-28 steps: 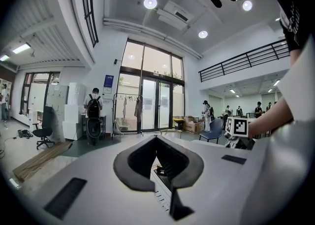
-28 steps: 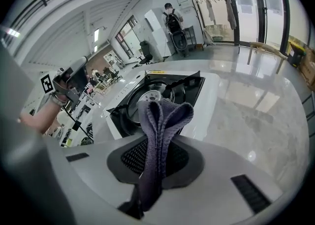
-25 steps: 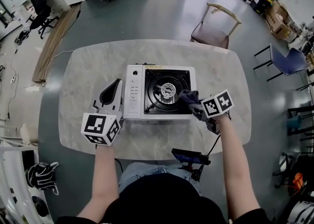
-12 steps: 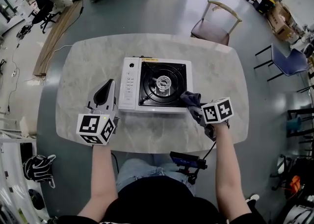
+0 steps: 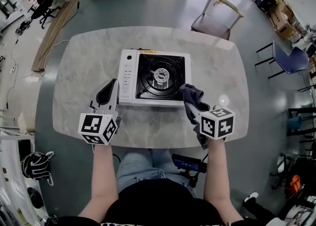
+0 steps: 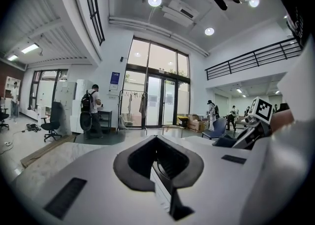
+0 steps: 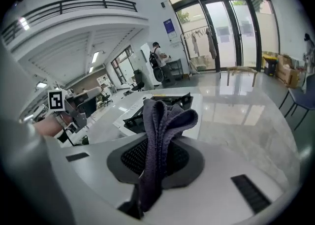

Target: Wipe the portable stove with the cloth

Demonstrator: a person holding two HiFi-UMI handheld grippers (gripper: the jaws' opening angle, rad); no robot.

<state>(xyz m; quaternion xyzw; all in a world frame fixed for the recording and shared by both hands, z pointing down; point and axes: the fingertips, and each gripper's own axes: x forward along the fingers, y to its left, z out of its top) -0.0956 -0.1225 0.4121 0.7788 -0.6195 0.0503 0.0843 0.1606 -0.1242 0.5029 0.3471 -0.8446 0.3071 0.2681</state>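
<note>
Stove set on the table. Cloth clamped in the right gripper near its front right corner. Left gripper closed, empty, beside its left edge.

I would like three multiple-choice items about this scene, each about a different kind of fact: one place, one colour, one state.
1. Where is the left tool? A) over the black burner; B) beside the control-panel side of the white portable stove; C) above the chair.
2. What colour is the crumpled fabric cloth? A) dark grey; B) yellow; C) white.
3. How is the right tool? A) open, empty; B) shut on a knob; C) shut on the cloth.
Answers: 1 B, the head view shows it left of the panel; 2 A, the right gripper view shows dark grey fabric; 3 C, its jaws pinch the cloth.
</note>
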